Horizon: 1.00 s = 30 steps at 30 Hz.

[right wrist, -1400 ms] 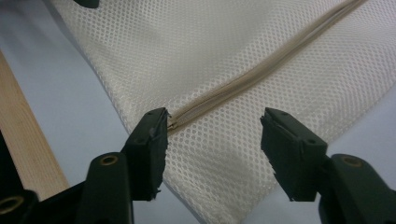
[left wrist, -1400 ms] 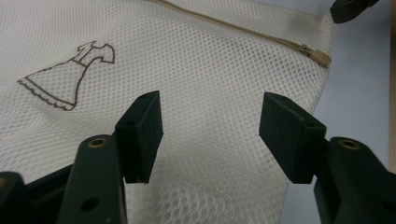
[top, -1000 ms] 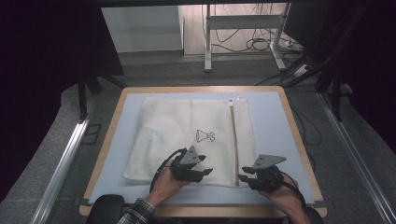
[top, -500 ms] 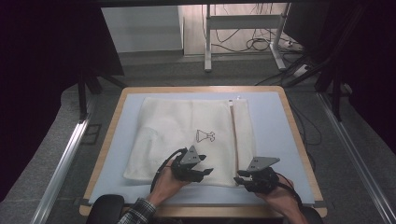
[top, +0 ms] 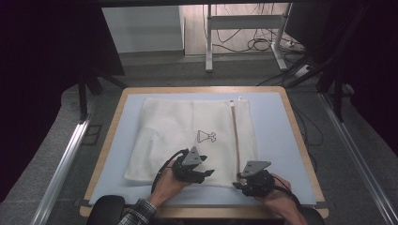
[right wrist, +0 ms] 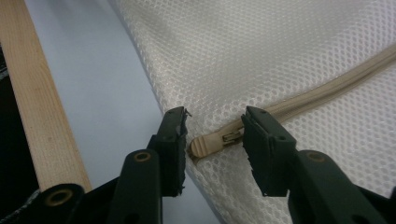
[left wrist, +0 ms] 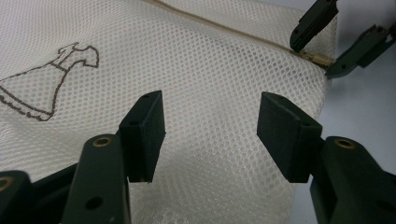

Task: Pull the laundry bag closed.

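Straddling the zipper pull [right wrist: 208, 143] at the near end of the zipper [top: 235, 136], the right gripper [top: 240, 180] has its jaws apart; they have just been opening a little, and the pull lies between the pads, touching the left pad's inner face or nearly so, clear of the other. From that gripper the white mesh laundry bag [top: 187, 136] spreads toward 12 and 10 o'clock in the high view, its near edge running just under both tools.

At 9 o'clock from the right gripper sits the left gripper [top: 209, 172], jaws also apart and just widened, poised low over plain mesh with nothing pinched between the pads [left wrist: 144, 135]. A small dress motif [top: 207, 136] is printed on the bag at 12 o'clock from it.

The bag lies flat on a pale blue mat [top: 277, 136] on the wooden table [top: 300, 140]. Bare mat shows at 3 o'clock of the bag, a narrower band at 9 o'clock, and a thin band at 6 o'clock before the table's wooden lip, close to the right gripper in its own view.

Both hands enter from 6 o'clock; the left hand [top: 166, 185] angles toward 1 o'clock, the right hand [top: 277, 199] toward 10 o'clock, both grippers held low and near level.
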Available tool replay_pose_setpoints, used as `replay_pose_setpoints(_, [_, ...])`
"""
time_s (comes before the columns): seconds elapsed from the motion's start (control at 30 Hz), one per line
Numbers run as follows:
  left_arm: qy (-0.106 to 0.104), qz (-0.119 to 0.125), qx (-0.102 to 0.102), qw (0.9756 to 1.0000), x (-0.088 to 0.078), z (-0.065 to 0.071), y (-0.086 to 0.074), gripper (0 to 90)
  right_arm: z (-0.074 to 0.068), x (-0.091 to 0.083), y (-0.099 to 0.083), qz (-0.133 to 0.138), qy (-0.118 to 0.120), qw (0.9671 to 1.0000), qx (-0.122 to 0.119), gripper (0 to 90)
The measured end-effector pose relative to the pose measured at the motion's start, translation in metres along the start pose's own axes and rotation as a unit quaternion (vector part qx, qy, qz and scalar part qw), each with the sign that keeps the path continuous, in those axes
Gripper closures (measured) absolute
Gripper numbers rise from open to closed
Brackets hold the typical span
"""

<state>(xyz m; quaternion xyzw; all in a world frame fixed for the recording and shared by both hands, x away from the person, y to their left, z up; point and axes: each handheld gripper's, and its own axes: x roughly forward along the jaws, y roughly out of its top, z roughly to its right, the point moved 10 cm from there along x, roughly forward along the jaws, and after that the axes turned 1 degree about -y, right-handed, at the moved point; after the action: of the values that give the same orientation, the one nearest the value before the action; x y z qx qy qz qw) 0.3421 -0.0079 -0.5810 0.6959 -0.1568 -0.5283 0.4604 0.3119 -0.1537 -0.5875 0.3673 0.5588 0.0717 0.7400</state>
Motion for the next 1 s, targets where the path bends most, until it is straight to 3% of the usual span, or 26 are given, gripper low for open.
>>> replay_pose_setpoints(0.3, [0.005, -0.003, 0.0, 1.0, -0.001, -0.003, -0.001, 40.5, 0.006, -0.008, 0.003, 0.013, -0.013, 0.9998, 0.01, 67.4])
replay_pose_setpoints(0.43, [0.006, -0.003, 0.0, 1.0, -0.001, -0.004, -0.001, 40.6, 0.013, -0.012, 0.003, 0.021, -0.024, 0.9992, 0.026, 69.5])
replay_pose_setpoints(0.63, [0.007, -0.004, 0.002, 1.0, 0.0, -0.004, -0.001, 40.6, 0.013, -0.011, 0.002, 0.022, -0.014, 0.9991, 0.034, 71.9])
replay_pose_setpoints(1.0, [0.003, -0.004, 0.003, 1.0, 0.002, 0.0, 0.0, 41.1, 0.013, -0.006, 0.002, 0.018, 0.004, 0.9992, 0.034, 85.3])
